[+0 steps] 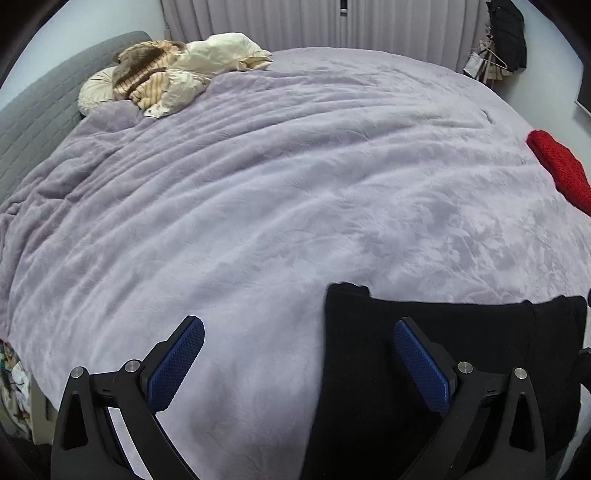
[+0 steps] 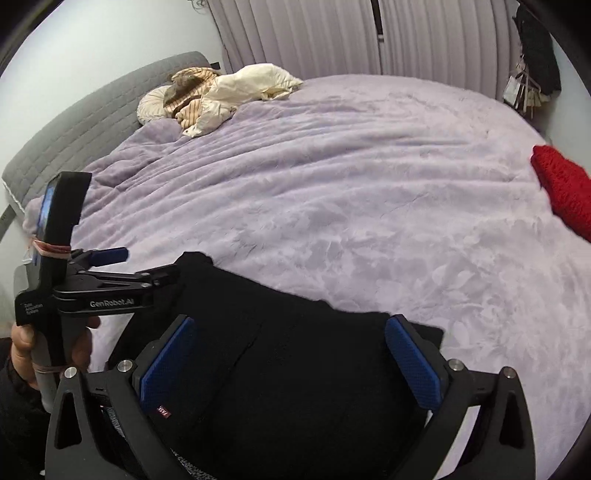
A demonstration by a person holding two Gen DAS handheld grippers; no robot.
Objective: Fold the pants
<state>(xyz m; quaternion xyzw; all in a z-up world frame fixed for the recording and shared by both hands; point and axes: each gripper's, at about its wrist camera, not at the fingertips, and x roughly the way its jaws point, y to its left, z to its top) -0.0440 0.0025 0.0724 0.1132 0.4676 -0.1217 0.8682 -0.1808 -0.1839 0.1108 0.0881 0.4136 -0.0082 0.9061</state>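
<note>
Black pants [image 1: 424,354] lie folded flat on the lilac blanket [image 1: 277,184] at the near edge of the bed. My left gripper [image 1: 299,334] hovers open over the pants' left edge, one blue pad over the blanket, the other over the black cloth. In the right wrist view the pants [image 2: 295,350] fill the lower middle, and my right gripper [image 2: 286,334] stands open above them, gripping nothing. The left gripper [image 2: 122,266] shows there from the side, held by a hand [image 2: 22,343], at the pants' far left corner.
A red knitted item [image 1: 561,170] lies at the bed's right edge. Cream and striped bedding with a round pillow [image 1: 166,74] is piled by the grey headboard [image 1: 33,118]. Curtains [image 1: 295,22] hang behind. Hangers and dark clothes [image 1: 506,40] sit at the far right.
</note>
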